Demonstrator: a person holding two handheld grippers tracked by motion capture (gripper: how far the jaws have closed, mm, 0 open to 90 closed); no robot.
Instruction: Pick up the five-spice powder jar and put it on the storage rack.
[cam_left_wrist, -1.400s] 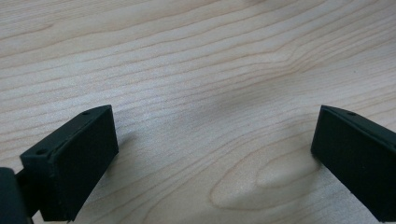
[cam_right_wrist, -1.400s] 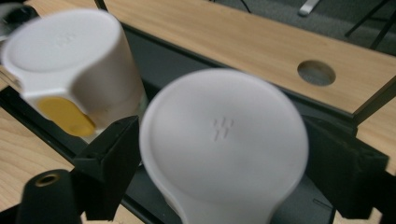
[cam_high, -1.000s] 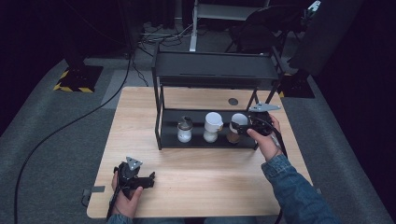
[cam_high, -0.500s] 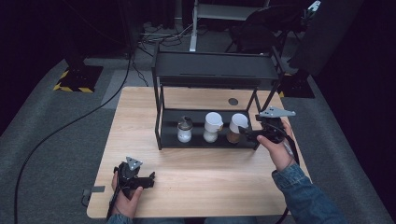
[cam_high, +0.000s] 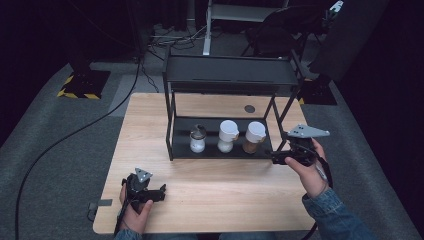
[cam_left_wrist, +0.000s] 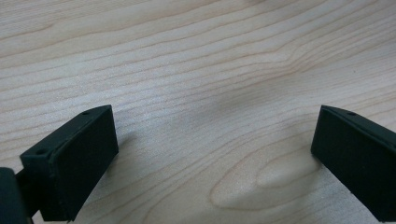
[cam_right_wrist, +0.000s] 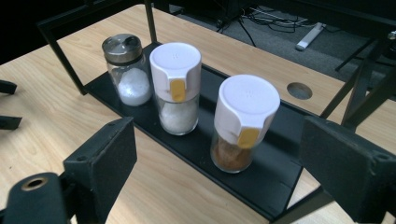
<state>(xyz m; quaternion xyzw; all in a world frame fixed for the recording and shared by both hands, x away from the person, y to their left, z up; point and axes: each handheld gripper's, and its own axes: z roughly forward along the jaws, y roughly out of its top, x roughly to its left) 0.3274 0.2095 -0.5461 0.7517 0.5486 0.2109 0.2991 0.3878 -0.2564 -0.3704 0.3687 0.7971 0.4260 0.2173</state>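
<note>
On the wooden table (cam_high: 210, 195) stands a black two-tier rack (cam_high: 227, 75), centre of the high view. Its lower shelf carries three jars in a row. At the left is a glass shaker (cam_right_wrist: 127, 70) with a metal lid, holding white grains. In the middle is a white-capped jar (cam_right_wrist: 176, 88) with white contents. At the right is a second white-capped jar, the brown jar (cam_right_wrist: 243, 123), holding brown powder. Both white caps have a yellow tab on the front. No brand, label or writing can be read on any of them.

The right gripper (cam_high: 281, 157) sits at the right of the high view, just off the rack's right front corner, pointing left toward the shelf. In the right gripper view its jaws stand wide apart at the bottom of the frame, with nothing between the pads. They have just been opening a little further. The brown jar is the nearest to it, seen between the jaws but farther off, standing upright on the shelf and not touched.

The left gripper (cam_high: 150, 194) rests at the lower left of the high view, held in the person's hand on the table near its front edge, well apart from the rack. The left gripper view shows its jaws wide open over bare wood grain, gripping nothing.

A round hole (cam_high: 249, 108) sits in the table behind the rack.
</note>
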